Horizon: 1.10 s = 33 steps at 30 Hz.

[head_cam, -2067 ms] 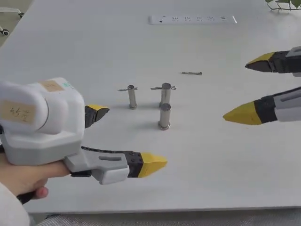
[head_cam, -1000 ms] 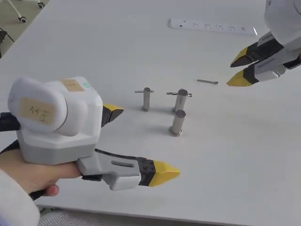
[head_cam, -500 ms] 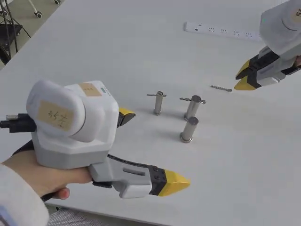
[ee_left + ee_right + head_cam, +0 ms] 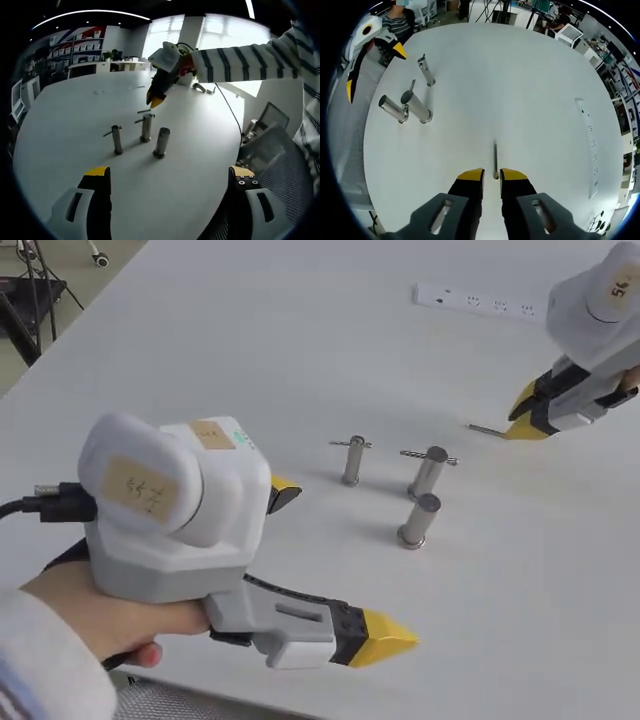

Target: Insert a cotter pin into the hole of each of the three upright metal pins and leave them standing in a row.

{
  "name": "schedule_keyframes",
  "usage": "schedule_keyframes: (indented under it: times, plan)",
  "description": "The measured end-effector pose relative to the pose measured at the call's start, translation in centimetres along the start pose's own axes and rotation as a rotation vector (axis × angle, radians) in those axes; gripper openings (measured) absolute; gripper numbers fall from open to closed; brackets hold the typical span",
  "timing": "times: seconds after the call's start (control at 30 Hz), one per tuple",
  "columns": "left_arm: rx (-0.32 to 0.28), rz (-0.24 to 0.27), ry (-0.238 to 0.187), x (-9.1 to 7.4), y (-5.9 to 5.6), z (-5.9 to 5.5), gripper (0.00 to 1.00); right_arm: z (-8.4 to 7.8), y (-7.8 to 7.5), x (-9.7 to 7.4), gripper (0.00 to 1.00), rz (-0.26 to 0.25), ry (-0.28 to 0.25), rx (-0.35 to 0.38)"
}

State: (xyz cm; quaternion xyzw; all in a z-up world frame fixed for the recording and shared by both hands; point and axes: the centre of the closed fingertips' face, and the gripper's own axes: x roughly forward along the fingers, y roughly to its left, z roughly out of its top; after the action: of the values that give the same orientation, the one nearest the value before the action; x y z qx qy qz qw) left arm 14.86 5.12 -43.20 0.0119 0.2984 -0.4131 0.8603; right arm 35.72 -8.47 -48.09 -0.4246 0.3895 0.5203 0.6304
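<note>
Head view first: the left gripper [image 4: 335, 565] sits big in the lower left, gripped by a hand [image 4: 90, 615], its two yellow-tipped jaws spread wide over the white table [image 4: 200, 360]. Centre frame, count them: three upright metal pins. The left pin [image 4: 352, 460] and the middle pin [image 4: 428, 471] each carry a cotter pin through the top, and the front pin [image 4: 419, 520] is bare, standing just ahead of the middle one. Upper right, the right gripper [image 4: 527, 417] is down at the table with its tips at the loose cotter pin [image 4: 487, 428]; from here its jaw gap is hard to read. The right gripper view settles it: the jaws stand narrowly parted, and the near end of the loose pin lies flat in the slot between the tips, not yet pinched. That view also catches the left gripper in its upper left. The left gripper view adds a striped sleeve [image 4: 240, 62] behind the right gripper, upper centre. So three cotter pins in all, two seated and one loose. One power strip [image 4: 480, 302] lies at the top right of the head view.
</note>
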Motion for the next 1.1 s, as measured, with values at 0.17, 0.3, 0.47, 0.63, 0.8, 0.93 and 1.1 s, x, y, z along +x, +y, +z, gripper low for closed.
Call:
schedule_keyframes:
  times: [0.17,0.3,0.47,0.63,0.8,0.93,1.1]
  plan:
    - [-0.009,0.006,-0.006,0.0,0.1,0.2,0.96,-0.4,0.1,0.7,0.06,0.006,0.027,0.007]
    - [-0.010,0.005,-0.007,0.0,0.1,0.3,0.95,-0.6,0.2,1.3,0.04,0.016,0.039,0.012]
    - [-0.013,-0.004,0.000,0.0,-0.3,0.2,0.93,-0.9,0.1,1.3,0.02,0.013,0.055,0.015]
    - [-0.015,-0.002,0.005,0.0,-0.2,0.1,0.93,-0.9,0.7,1.3,0.00,0.037,0.068,-0.002]
    - [-0.028,0.008,-0.005,-0.3,0.0,0.5,0.92,-1.0,0.7,1.3,0.00,0.044,0.081,0.014]
    - [-0.033,0.002,0.011,-0.6,-0.2,0.6,0.92,-0.8,0.9,1.3,0.00,0.054,0.085,0.032]
    - [-0.030,-0.016,0.004,-1.0,-1.0,1.0,0.92,-0.7,0.9,1.2,0.00,0.069,0.081,0.065]
